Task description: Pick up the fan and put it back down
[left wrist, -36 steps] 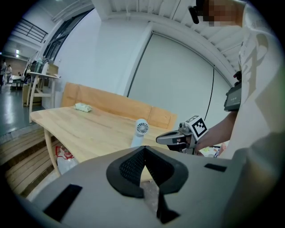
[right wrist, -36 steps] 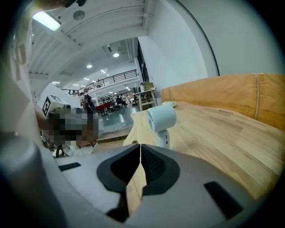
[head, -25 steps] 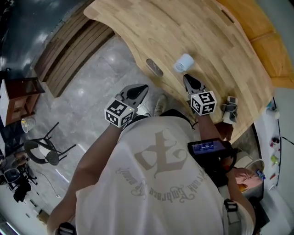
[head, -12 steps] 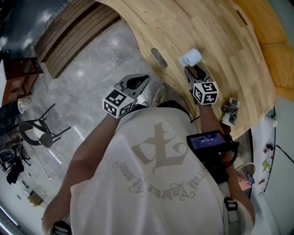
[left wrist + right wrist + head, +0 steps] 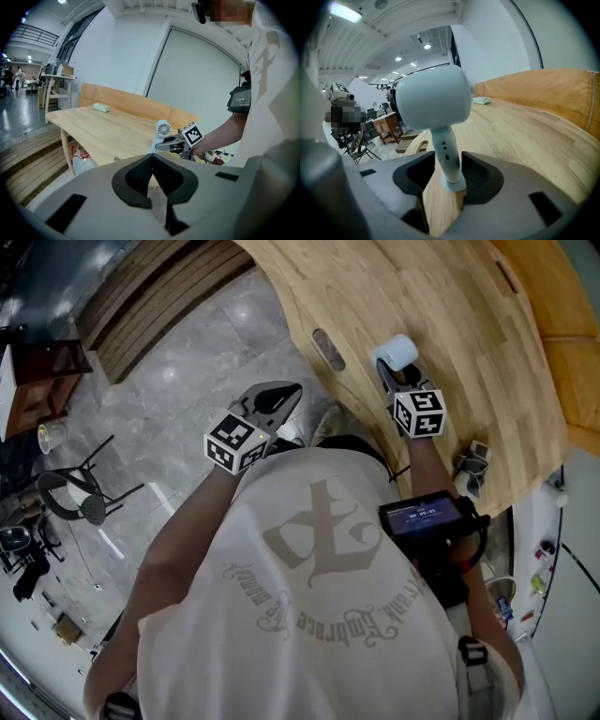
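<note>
Now the right tongs [image 5: 449,176] are on the fan [image 5: 433,101], folks: the slim white handle stands between the two dark pads, which press against it on both sides. That fan is upright, its rounded pale head up above the tongs, and its foot sits down at the near edge of the wooden tabletop [image 5: 525,136]. From the head view you can see it planted right by the curved rim of the wood, just beyond the right tongs' marker cube.

Over on the other side, the left tongs [image 5: 151,157] have their tips drawn together with nothing between them. They hang off the tabletop, out over the grey stone floor [image 5: 187,381], well apart from the fan. Looking along them, the fan's round grille faces this way, with the right tongs reaching in at its handle from the side.

Far down the tabletop lies a small pale cloth [image 5: 101,107], well clear of the action.
</note>
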Available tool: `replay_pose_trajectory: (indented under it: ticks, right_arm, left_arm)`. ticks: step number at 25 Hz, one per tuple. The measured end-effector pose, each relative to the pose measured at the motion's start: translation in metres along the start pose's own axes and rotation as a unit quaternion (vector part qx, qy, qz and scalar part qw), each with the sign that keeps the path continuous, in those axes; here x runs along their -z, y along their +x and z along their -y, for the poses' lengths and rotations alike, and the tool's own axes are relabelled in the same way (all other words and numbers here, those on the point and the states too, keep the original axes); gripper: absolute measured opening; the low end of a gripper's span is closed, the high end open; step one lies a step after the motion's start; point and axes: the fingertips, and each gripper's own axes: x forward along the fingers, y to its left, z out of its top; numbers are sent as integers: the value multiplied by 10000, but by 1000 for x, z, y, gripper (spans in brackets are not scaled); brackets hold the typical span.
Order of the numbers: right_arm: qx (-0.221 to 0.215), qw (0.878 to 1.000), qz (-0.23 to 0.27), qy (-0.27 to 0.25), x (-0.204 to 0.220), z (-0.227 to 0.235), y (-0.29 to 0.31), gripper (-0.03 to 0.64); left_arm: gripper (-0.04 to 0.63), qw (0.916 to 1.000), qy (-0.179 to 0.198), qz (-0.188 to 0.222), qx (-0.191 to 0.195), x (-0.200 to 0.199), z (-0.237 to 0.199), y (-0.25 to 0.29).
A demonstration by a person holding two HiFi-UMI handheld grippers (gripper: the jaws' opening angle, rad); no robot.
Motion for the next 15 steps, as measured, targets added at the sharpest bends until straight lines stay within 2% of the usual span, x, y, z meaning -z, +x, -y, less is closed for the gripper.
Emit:
replay_pose_trajectory:
  ticks: [7,15]
  right_arm:
    - [-112,9997,-3,-209,-4,-2,6,163]
    - [-40,9994,-34,-329,-8,-3,5,152]
  left_arm:
    - [10,10000,35,49,-76,-8,-5,2]
    - [9,10000,-8,0,-82,-8,-5,-1]
